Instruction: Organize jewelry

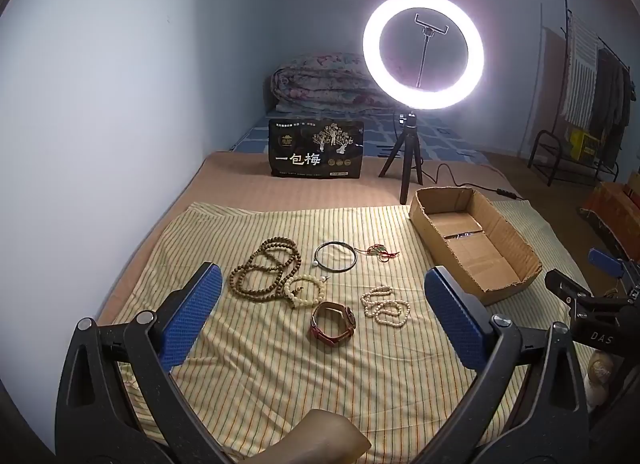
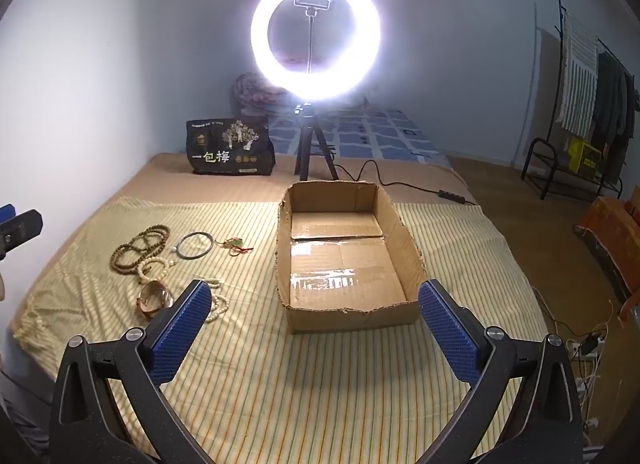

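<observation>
**Jewelry spread on striped cloth, box at the right, both tongs wide apart**

The striped cloth [image 1: 280,376] covers the near part of the bed; its far edge runs straight across, with bare tan mattress beyond. In the left wrist view, a broad strip of bare cloth lies between the jewelry and the camera at 6 o'clock.

The cardboard box [image 2: 404,232] sits on the cloth's right part, top open and rim ragged. In the right wrist view it lies at 12 o'clock, its near wall between the 2 blue pads.

The ring light [image 1: 423,51] stands on a tripod past the cloth's far edge, a black snack bag [image 1: 316,147] at its 9 o'clock.

The jewelry, left of the box and well apart from it: brown bead strand [image 1: 264,268] farthest left, cream bead bracelet [image 1: 306,291] touching it, pearl strand [image 1: 386,304] nearest the box, red-strapped watch [image 1: 333,322] closest to the camera, thin dark bangle [image 1: 335,257] behind, and a small red-corded charm [image 1: 378,252] at the bangle's 3 o'clock.

The left gripper [image 1: 322,314] hangs over the watch, jaws spread wide, pinching nothing. The right gripper [image 2: 316,318] hangs before the box, jaws likewise spread and bare.
</observation>
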### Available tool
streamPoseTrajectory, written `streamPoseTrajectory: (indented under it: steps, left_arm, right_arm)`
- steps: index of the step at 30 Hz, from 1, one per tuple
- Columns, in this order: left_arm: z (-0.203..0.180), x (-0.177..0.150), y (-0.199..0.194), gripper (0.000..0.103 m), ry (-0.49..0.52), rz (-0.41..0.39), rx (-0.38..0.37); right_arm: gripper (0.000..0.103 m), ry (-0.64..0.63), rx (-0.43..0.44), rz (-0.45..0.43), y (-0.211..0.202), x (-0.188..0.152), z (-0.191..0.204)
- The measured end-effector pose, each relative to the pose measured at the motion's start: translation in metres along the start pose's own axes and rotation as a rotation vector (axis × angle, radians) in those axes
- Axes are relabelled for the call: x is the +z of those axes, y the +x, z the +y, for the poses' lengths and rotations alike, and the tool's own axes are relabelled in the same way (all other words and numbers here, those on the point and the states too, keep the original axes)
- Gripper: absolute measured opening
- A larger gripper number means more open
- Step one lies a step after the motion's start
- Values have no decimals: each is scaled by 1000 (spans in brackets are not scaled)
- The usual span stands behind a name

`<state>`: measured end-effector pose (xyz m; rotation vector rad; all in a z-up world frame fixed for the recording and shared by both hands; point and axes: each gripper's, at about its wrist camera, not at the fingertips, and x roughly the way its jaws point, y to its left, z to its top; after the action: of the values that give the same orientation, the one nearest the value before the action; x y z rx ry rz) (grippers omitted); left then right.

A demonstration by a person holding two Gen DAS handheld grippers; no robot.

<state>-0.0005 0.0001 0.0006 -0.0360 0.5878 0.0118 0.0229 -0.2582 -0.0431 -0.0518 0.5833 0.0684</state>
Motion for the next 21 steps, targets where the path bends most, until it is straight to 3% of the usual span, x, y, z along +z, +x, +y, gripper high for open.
streamPoseTrajectory:
  steps: [21]
  left_arm:
    - [0, 0, 0, 103, 1, -2, 1]
  right_arm:
    - [103, 0, 0, -3, 1, -1, 0]
